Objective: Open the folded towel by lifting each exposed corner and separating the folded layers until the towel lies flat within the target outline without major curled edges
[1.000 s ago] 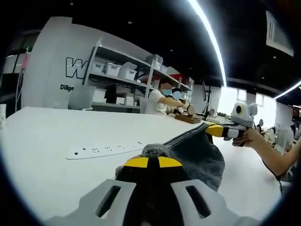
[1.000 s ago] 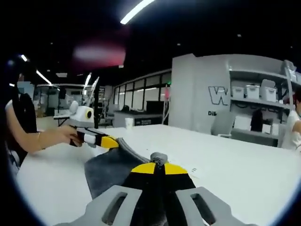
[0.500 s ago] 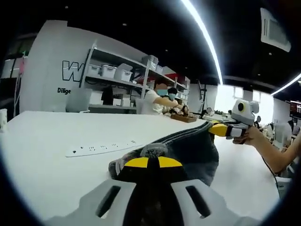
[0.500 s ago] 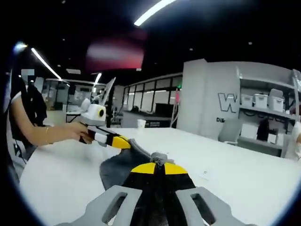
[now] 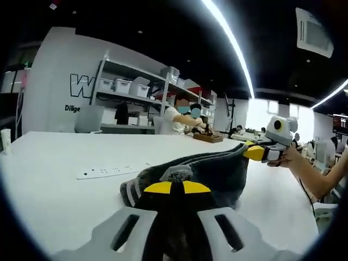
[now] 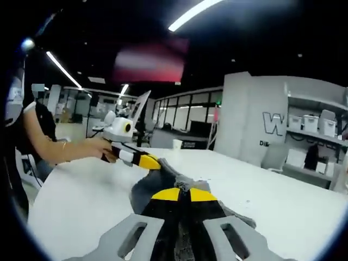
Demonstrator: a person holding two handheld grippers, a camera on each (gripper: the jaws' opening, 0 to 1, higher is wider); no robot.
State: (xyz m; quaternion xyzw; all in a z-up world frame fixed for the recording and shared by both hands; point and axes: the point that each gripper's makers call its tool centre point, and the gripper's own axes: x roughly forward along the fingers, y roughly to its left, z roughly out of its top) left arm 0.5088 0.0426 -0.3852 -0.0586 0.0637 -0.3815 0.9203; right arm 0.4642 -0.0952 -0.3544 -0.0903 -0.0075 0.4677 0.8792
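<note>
Above the table, the left gripper and right gripper each clamp a towel corner, stretched between them but not yet flat.

The towel pinched between my fingers is dark grey cloth with a soft, fuzzy, matt pile and a paler ribbed edge. My fingers look like moulded plastic, matt grey with smooth yellow tips. The table under it is white, smooth and faintly sheened. The power strip is smooth white plastic.
</note>
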